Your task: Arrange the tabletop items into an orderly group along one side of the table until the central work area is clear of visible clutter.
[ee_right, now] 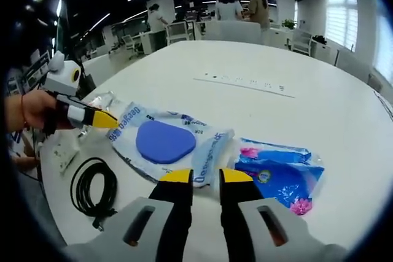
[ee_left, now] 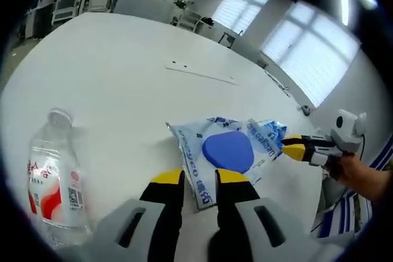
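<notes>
Reading the writing first, I see blue letters printed along the border of the clear packet with the blue pad inside, but they are turned and blurred, so I cannot spell them out with confidence. This packet lies flat on the white table, in the middle part of it, and each of my grippers has it at one end. In the left gripper view my left gripper has its yellow-tipped jaws close together with the near edge of the packet going in between them, so they seem to pinch it. In the same view my right gripper comes in from the right and its yellow tips are closed on the opposite end of the packet. One plastic water bottle lies on its side near the table edge, with a red and white label carrying Chinese characters and a small square code. In the right gripper view I count one more packet, a blue and pink packet, flat just beside the first one, and one black coiled cable near the table edge.
</notes>
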A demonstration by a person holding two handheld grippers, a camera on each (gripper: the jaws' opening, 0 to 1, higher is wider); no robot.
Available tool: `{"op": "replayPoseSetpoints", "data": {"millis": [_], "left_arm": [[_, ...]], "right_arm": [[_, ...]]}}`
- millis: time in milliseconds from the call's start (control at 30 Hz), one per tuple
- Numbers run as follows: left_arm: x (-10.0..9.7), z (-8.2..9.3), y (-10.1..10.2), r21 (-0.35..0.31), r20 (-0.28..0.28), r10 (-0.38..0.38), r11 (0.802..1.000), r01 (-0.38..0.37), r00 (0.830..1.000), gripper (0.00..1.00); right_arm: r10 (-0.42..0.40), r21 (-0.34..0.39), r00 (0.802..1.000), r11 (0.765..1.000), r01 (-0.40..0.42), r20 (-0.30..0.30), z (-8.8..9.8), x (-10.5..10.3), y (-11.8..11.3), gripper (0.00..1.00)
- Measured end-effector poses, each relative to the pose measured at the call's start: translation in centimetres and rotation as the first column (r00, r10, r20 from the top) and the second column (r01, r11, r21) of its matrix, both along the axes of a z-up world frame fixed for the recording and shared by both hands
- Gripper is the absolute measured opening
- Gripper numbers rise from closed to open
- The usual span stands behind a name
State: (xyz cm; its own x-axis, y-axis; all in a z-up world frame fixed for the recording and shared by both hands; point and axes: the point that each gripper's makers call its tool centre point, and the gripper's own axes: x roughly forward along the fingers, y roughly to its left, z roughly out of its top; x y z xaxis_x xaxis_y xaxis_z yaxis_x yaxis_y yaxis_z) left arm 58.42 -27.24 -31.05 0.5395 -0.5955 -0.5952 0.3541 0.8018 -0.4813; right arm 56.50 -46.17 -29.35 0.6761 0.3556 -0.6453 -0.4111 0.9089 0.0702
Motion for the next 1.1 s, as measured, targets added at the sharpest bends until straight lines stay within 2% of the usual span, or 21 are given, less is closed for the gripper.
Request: {"op": "replayPoseSetpoints", "data": {"millis": [500, 867, 1100], "left_arm": [[-0.6, 2.7, 0.5, 0.007, 0.062, -0.004, 1.0, 0.003, 0.998, 0.35], [-1.4, 4.5, 1.3, 0.017, 0.099, 0.004, 1.0, -0.006, 0.995, 0.45], [-2.3, 5.4, 2.2, 0.037, 0.112, 0.008, 0.999, -0.013, 0.994, 0.5]], "right_arm": [[0.007, 0.026, 1.0, 1.0, -0.007, 0.028, 2.8, -0.4, 0.4, 0.25], [0.011, 0.087, 0.999, 0.996, -0.013, 0.032, 4.7, -0.8, 1.0, 0.37], [0.041, 0.099, 0.999, 0.994, -0.045, 0.034, 5.7, -1.3, 1.9, 0.45]]}}
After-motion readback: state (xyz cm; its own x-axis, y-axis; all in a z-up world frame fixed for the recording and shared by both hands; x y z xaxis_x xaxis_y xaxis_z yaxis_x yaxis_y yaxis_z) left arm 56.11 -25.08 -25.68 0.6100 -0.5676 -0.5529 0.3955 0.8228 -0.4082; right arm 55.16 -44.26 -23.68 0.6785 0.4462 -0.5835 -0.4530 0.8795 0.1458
